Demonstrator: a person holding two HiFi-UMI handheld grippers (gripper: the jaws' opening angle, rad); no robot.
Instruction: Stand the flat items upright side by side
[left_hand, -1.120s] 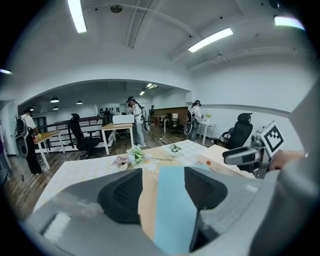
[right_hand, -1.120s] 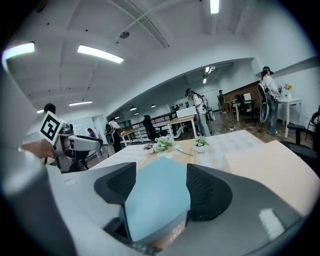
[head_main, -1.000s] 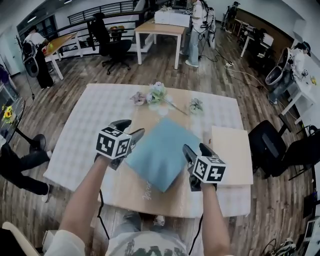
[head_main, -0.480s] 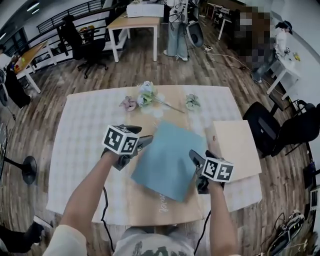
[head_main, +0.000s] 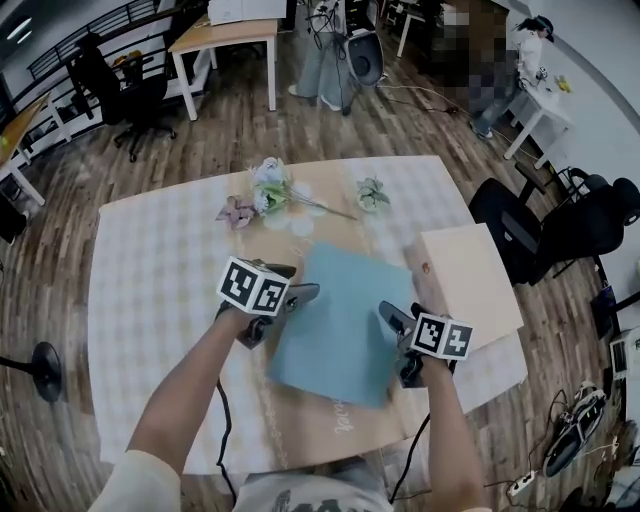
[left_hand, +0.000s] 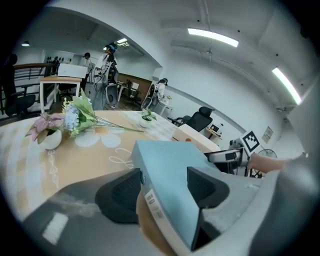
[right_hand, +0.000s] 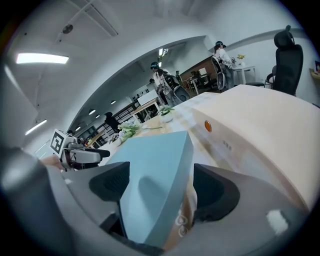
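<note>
A flat light-blue box (head_main: 340, 320) lies on the wooden strip down the middle of the table (head_main: 150, 280). My left gripper (head_main: 292, 283) is at its left corner and my right gripper (head_main: 402, 316) at its right edge. In the left gripper view the box's corner (left_hand: 165, 170) sits between the spread jaws of that gripper (left_hand: 162, 189). The right gripper view shows the other side of the box (right_hand: 155, 175) between the jaws of that gripper (right_hand: 161, 186), with a gap beside the right pad. Both pairs of jaws have just been opening. A flat beige box (head_main: 468, 285) lies to the right.
A bunch of artificial flowers (head_main: 262, 195) and a small potted plant (head_main: 372, 192) lie at the table's far side. Black office chairs (head_main: 560, 225) stand beyond the right edge. People and desks are further back in the room.
Both grippers have come down with the blue box between them, and the box now rests lower on the table. The jaws stand wider than before.
</note>
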